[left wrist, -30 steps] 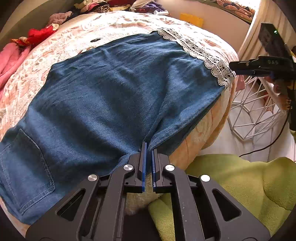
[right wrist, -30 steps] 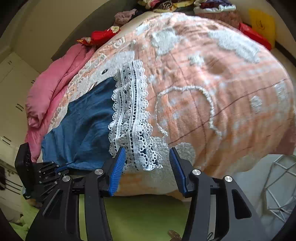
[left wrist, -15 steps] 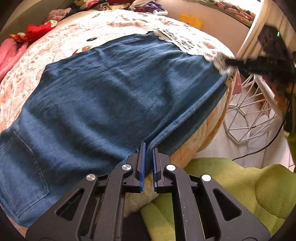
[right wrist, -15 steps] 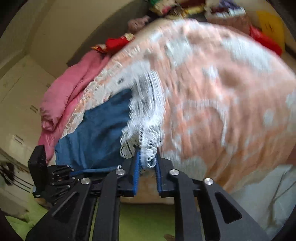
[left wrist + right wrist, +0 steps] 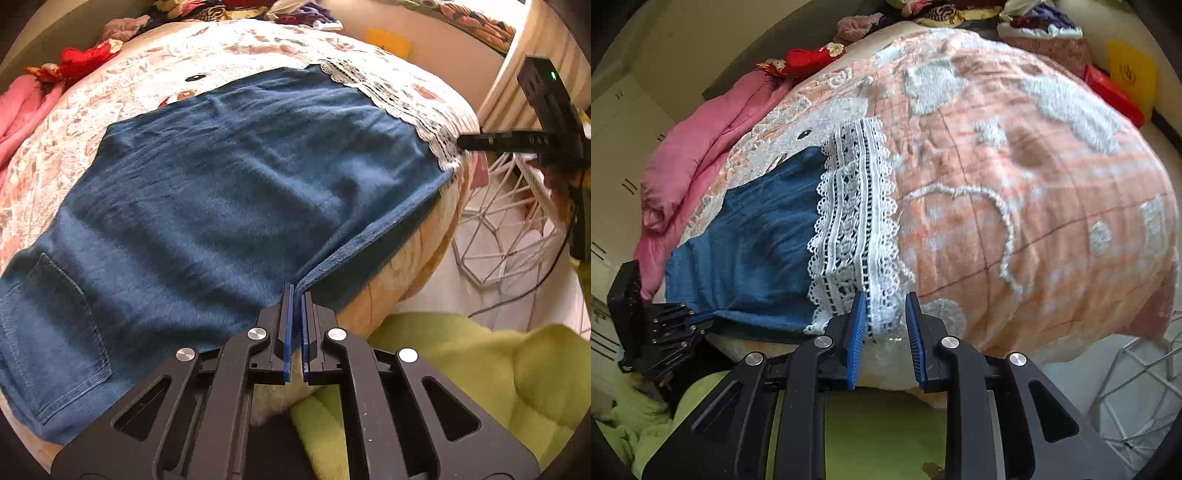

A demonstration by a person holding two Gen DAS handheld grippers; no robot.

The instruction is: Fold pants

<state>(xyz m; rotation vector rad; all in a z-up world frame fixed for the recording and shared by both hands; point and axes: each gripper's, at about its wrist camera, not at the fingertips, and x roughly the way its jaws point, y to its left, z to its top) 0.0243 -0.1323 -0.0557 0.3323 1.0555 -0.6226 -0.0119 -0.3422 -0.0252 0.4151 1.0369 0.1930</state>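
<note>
Blue denim pants (image 5: 221, 192) lie flat on the bed, back pocket at the left and white lace hem (image 5: 399, 107) at the far right. My left gripper (image 5: 297, 295) is shut on the pants' near side seam at the bed's edge. It also shows at the left of the right wrist view (image 5: 698, 321). My right gripper (image 5: 884, 317) is at the near corner of the lace hem (image 5: 857, 221). Its jaws are opening, with lace lying loosely between them and a gap beside the right pad. From the left wrist view the right gripper (image 5: 461, 142) points at that lace corner.
The bed carries a peach and white patterned blanket (image 5: 1034, 184). A pink quilt (image 5: 701, 147) and piled clothes (image 5: 221, 7) lie at its far side. A white wire basket (image 5: 517, 221) stands on the floor to the right, and green fabric (image 5: 480, 369) lies below the grippers.
The right gripper went from wide open around the lace corner to shut on it, and now its jaws stand apart again. The pants' near edge has pulled straighter. The left gripper stayed shut.
</note>
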